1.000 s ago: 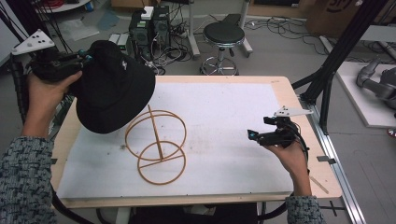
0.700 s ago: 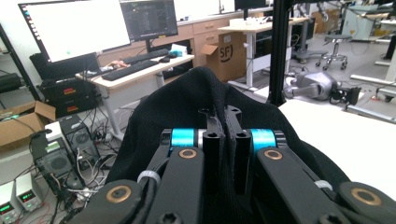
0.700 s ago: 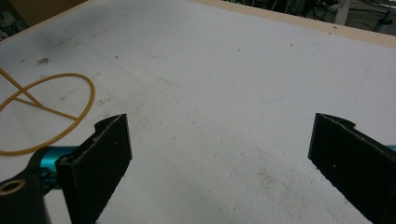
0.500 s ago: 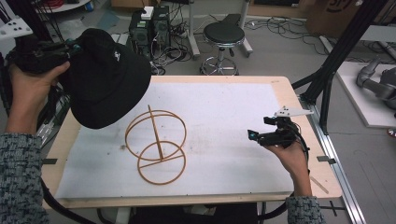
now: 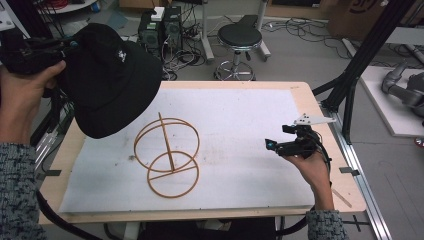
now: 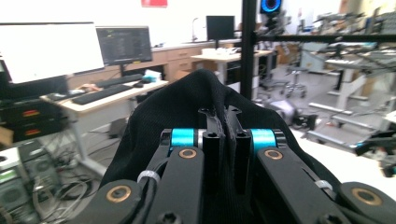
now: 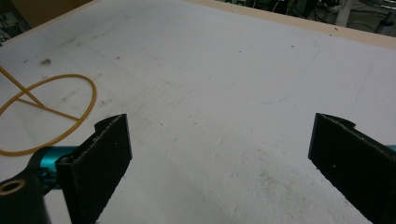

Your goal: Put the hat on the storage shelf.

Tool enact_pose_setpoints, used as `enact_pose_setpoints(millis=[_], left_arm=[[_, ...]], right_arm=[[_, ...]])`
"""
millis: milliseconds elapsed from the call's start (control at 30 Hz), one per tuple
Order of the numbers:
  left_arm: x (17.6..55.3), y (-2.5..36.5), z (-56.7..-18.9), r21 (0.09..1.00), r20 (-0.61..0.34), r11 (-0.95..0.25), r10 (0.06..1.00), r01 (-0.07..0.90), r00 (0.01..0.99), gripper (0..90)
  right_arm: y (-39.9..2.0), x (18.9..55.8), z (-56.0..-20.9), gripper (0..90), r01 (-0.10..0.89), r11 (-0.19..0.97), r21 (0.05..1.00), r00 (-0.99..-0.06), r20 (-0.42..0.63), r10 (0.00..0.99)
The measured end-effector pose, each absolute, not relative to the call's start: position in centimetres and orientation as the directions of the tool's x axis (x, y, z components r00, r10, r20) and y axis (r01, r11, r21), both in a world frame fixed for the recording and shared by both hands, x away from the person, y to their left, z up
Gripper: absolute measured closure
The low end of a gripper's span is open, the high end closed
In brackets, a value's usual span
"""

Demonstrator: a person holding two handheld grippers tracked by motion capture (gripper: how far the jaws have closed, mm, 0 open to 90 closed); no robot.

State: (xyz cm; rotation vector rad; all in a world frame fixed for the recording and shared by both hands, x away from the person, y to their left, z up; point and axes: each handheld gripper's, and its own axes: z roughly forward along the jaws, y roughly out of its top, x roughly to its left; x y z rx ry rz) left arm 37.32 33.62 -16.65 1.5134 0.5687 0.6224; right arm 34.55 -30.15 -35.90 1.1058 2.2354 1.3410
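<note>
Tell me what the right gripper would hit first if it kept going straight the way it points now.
Most likely the white table mat: the right gripper, jaws wide apart, aims slightly down across bare mat. The wire hat stand lies off to one side, apparently outside that line, though depth is unclear.

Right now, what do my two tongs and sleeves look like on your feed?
Both tongs are black. The left tongs have flat black jaws, cyan cylinders either side and brass-coloured pivot bolts on the linkage arms. The right tongs carry a grey three-cornered plate on top and a cyan accent, with ribbed black jaw pads in their own view. Black cables trail from them. Both sleeves are speckled grey-blue knit.
</note>
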Motion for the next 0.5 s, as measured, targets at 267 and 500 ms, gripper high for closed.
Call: enact_pose_setpoints(millis=[267,500], left_arm=[[37.1,33.0,-16.2,1.0,0.012,-0.012,0.628,-0.006,0.778,87.0],[36.9,32.3,-15.7,1.0,-0.01,0.012,0.578,0.004,0.816,86.9]], right_arm=[[-30.2,34.6,-35.9,5.9,0.462,0.263,0.847,-0.652,0.123,0.748],[-30.2,34.5,-35.9,5.9,0.459,0.265,0.848,-0.654,0.12,0.747]])
